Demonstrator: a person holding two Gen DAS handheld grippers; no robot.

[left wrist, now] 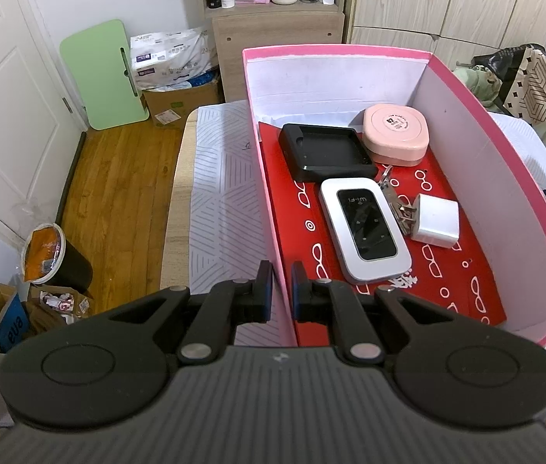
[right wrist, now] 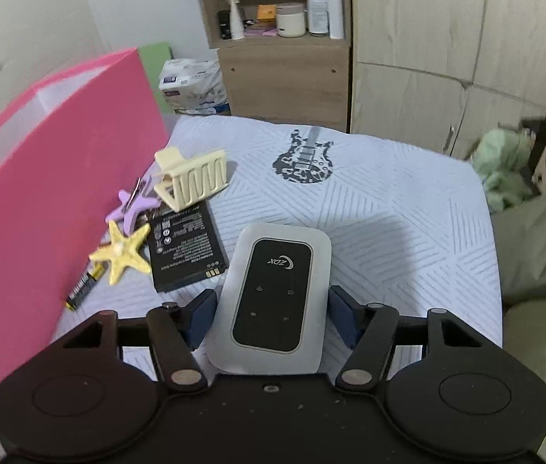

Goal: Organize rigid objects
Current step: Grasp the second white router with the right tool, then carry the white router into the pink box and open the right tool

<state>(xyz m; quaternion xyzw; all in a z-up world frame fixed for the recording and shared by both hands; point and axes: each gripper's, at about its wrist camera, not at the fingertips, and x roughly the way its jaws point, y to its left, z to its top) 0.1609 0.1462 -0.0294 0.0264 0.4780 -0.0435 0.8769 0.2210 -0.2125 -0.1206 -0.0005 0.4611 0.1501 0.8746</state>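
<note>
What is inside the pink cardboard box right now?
Inside the pink cardboard box: a black charging cradle, pink rounded case, white WiFi router, white plug adapter, and keys partly hidden between router and adapter.

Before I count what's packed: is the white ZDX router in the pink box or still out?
Out. The ZDX router sits between the right gripper pads above the patterned cloth, beside the pink box, not inside it.

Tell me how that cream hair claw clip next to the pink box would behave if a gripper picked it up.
The cream claw clip looks like hard plastic, so probably stiff and light. Its open teeth give uneven surfaces, so flat pads may slip or twist it. It rests tilted against the purple starfish clip and the battery, so lifting may nudge them.
</note>
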